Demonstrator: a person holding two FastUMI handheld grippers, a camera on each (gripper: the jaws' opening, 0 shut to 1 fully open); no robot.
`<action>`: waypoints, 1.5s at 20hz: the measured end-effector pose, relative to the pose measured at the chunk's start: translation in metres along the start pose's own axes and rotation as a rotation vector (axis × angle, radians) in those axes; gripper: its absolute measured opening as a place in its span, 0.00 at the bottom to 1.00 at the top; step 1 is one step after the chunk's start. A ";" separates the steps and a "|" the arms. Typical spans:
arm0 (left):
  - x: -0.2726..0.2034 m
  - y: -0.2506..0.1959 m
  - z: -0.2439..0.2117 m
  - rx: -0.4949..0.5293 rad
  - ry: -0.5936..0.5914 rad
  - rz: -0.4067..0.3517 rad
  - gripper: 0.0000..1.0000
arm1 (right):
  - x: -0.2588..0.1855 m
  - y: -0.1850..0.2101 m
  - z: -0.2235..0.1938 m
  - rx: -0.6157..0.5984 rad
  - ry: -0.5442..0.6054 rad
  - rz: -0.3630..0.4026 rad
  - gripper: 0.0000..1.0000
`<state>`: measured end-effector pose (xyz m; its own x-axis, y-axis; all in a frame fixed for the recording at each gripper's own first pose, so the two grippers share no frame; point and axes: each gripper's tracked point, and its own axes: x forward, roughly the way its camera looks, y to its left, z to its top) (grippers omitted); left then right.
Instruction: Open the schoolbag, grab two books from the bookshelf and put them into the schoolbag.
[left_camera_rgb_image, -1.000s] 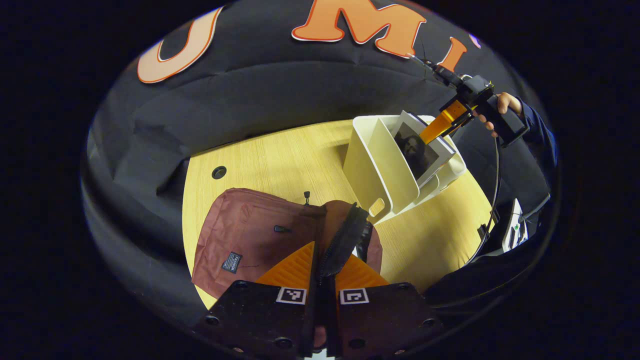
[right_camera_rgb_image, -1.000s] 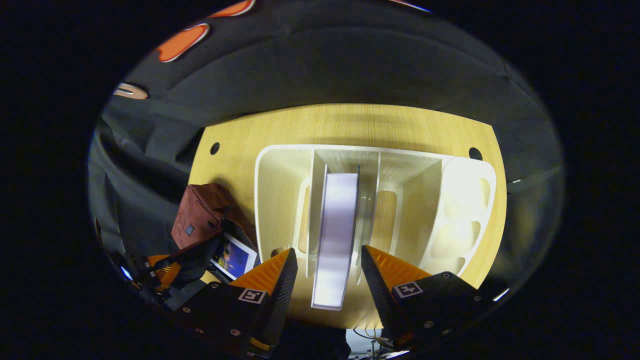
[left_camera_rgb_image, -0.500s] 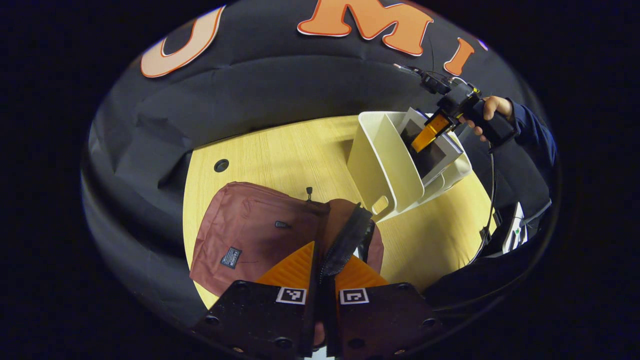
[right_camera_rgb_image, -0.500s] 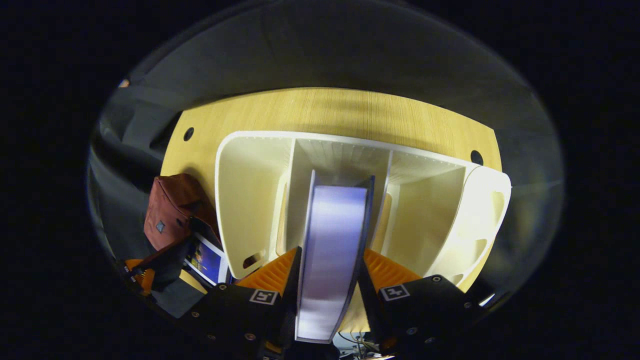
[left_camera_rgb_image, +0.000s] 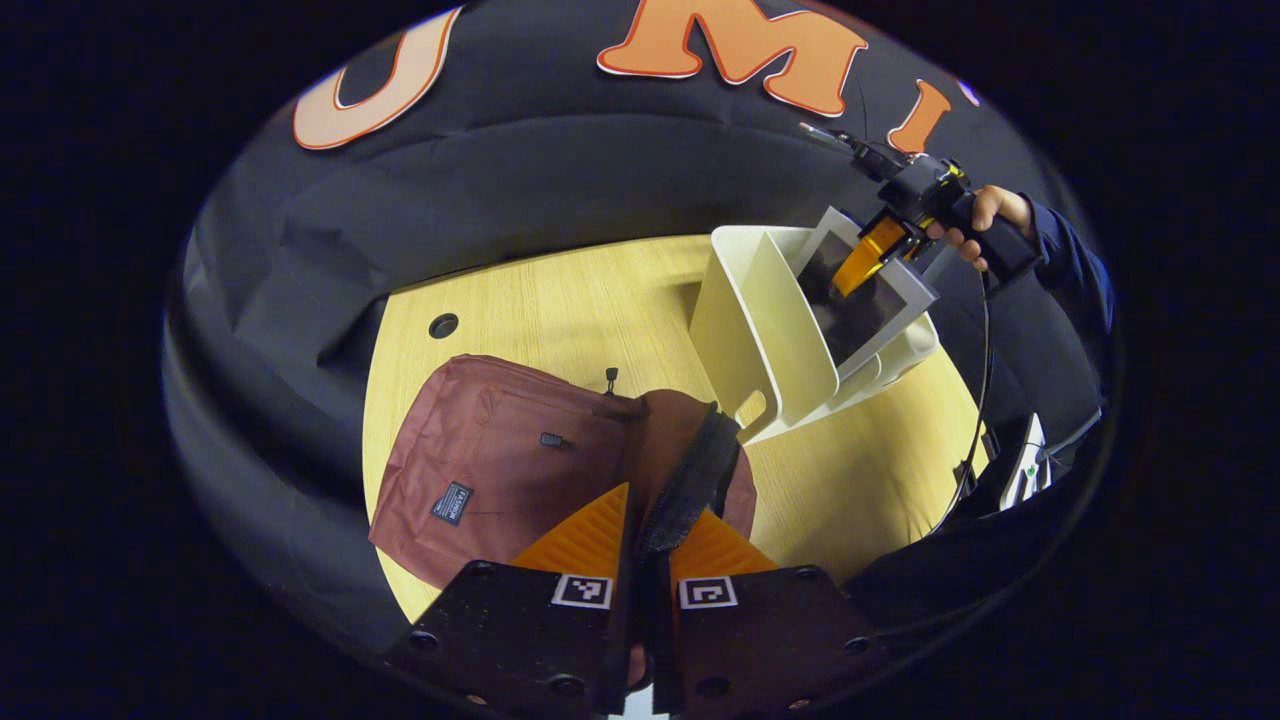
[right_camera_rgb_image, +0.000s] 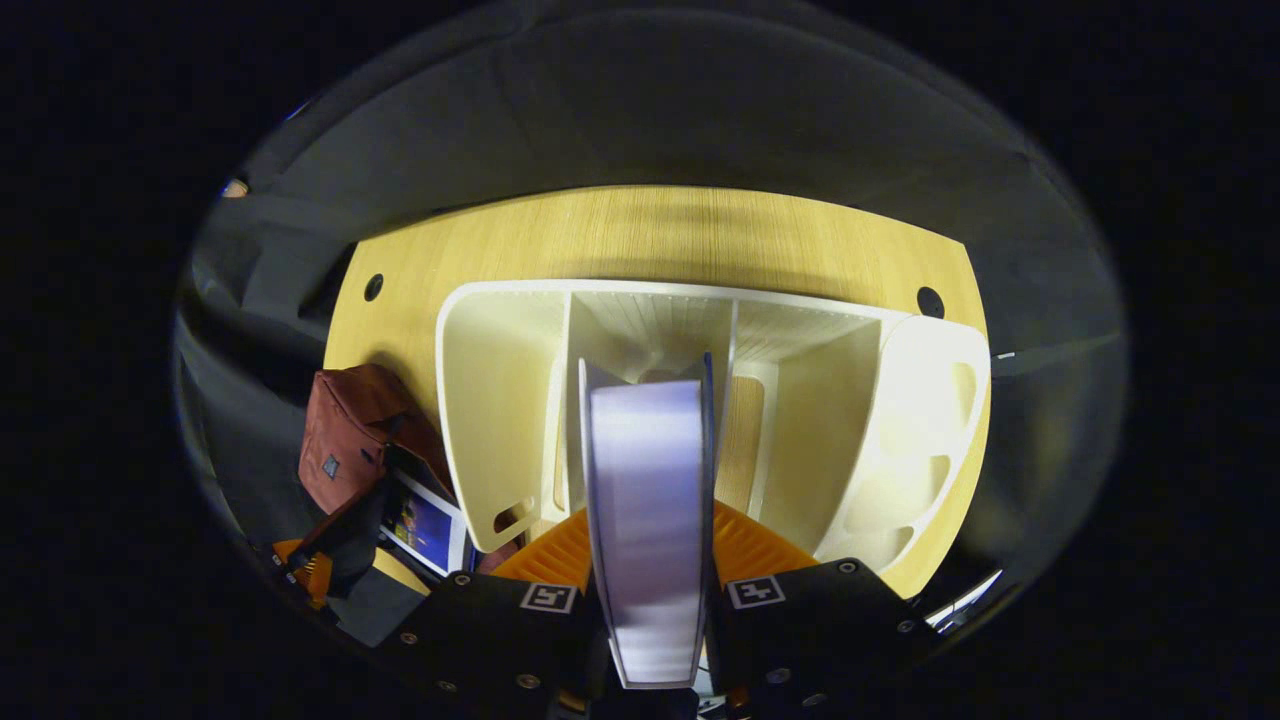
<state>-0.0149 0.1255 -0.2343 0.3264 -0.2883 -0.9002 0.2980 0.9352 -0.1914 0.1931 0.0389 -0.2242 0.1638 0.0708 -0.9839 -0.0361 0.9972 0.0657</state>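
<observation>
Gripping the book (right_camera_rgb_image: 648, 520) between both fingers, the right gripper (right_camera_rgb_image: 650, 560) is being held over the white bookshelf (right_camera_rgb_image: 500, 400) on the wooden table (right_camera_rgb_image: 650, 230). The schoolbag (left_camera_rgb_image: 500, 470) is lying beside the bookshelf, its zipper edge (left_camera_rgb_image: 690, 490) being pinched by the closed left gripper (left_camera_rgb_image: 645, 545).

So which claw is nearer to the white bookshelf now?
Right. The right claw is directly at the bookshelf, shut on a book standing in its middle slot. The left claw is apart from it, shut on the schoolbag's zipper edge.
</observation>
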 end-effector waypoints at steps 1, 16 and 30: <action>-0.001 0.001 -0.001 0.005 0.000 -0.005 0.10 | -0.011 0.000 -0.002 0.005 -0.018 0.005 0.40; -0.002 0.005 -0.004 0.116 -0.013 -0.066 0.10 | -0.185 -0.009 -0.059 0.087 -0.300 0.050 0.39; -0.020 0.011 0.015 0.135 -0.063 -0.112 0.10 | -0.172 0.075 -0.128 0.159 -0.354 0.413 0.38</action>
<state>-0.0044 0.1387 -0.2130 0.3387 -0.4056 -0.8490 0.4523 0.8614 -0.2311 0.0358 0.0979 -0.0716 0.4893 0.4328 -0.7572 -0.0228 0.8742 0.4850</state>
